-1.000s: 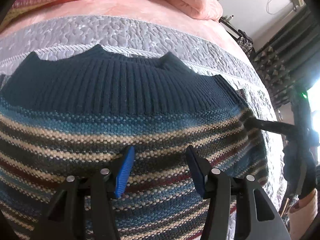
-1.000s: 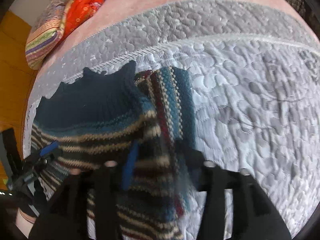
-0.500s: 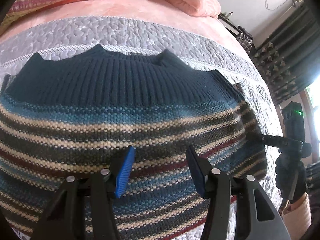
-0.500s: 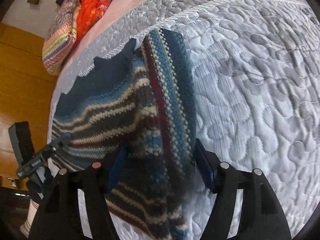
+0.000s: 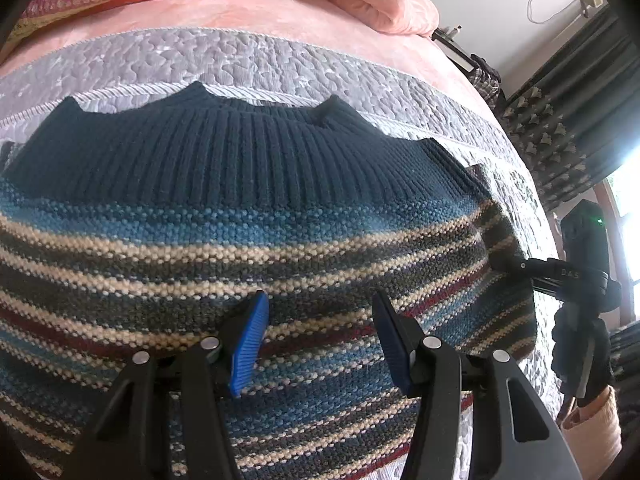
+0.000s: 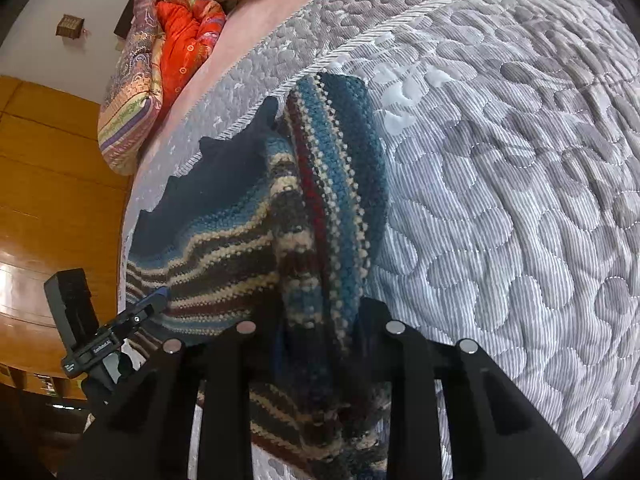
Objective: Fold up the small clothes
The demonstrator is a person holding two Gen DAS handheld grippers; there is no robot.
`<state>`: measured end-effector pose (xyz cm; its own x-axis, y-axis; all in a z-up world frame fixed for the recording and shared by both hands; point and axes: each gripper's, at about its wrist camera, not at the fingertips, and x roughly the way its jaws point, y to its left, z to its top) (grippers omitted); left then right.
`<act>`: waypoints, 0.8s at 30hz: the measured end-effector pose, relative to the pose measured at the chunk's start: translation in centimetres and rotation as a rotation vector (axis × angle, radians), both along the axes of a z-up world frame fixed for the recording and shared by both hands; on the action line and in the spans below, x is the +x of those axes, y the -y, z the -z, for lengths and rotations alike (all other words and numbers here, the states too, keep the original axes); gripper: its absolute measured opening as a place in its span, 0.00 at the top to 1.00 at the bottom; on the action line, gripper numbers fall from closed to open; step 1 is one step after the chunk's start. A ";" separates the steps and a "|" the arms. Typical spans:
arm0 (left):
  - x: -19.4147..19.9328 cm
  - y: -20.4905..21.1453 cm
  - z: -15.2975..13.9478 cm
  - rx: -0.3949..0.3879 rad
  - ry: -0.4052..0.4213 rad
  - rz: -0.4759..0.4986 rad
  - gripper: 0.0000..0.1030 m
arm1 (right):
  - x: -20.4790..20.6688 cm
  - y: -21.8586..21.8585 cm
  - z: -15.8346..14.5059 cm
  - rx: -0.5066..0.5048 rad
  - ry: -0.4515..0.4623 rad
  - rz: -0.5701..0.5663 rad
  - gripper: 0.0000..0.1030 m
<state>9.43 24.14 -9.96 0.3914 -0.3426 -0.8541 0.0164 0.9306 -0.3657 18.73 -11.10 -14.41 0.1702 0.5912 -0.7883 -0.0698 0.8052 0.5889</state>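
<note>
since a second ago my right gripper [image 6: 320, 320], jaws closed on the sweater [image 5: 248, 232] sleeve [image 6: 336, 184], lifted it inward for the fold; left gripper [image 5: 316, 340] hovers, jaws open.

One striped sweater [image 5: 280, 248]; two hand-held grippers, left hand-held gripper [image 5: 318, 340], right hand-held gripper [image 6: 320, 320]

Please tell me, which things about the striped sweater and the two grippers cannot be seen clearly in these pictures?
- Right gripper fingertips: right wrist view, the striped sweater fold drapes over them; the grip cannot be confirmed.
- Sweater's bottom part: both views, cut off by the lower edge and gripper bodies.
- Sweater's left side: left wrist view, cut off by the edge.
- Left gripper: open above the knit; contact unclear.
</note>
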 end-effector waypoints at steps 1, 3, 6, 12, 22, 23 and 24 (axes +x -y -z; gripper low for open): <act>0.0 0.0 0.0 0.003 -0.001 0.000 0.47 | 0.0 -0.1 0.1 -0.002 -0.001 0.001 0.75; 0.1 0.1 0.0 0.005 -0.003 0.000 0.47 | 0.1 -0.1 0.3 -0.001 -0.006 0.007 0.75; 0.1 0.2 -0.1 0.006 -0.007 -0.003 0.47 | 0.1 -0.1 0.0 0.003 -0.015 0.016 0.76; -0.4 -1.2 -1.7 -0.074 -0.022 -0.002 0.47 | -1.0 -3.6 -5.4 0.031 0.078 -0.082 0.77; -1.8 -5.3 -5.2 -0.283 0.041 -0.056 0.47 | -3.0 -16.0 -10.2 -0.100 0.181 -0.324 0.77; -1.8 -5.6 -5.0 -0.295 0.039 -0.058 0.47 | -3.2 -16.9 -9.9 -0.113 0.179 -0.339 0.77; -1.8 -5.7 -4.9 -0.303 0.038 -0.060 0.47 | -3.4 -18.0 -9.7 -0.129 0.176 -0.358 0.77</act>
<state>7.65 29.81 -5.08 0.4485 -0.5546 -0.7009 -0.0163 0.7790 -0.6269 15.37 6.89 -4.74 0.1112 0.5355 -0.8372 -0.4490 0.7786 0.4384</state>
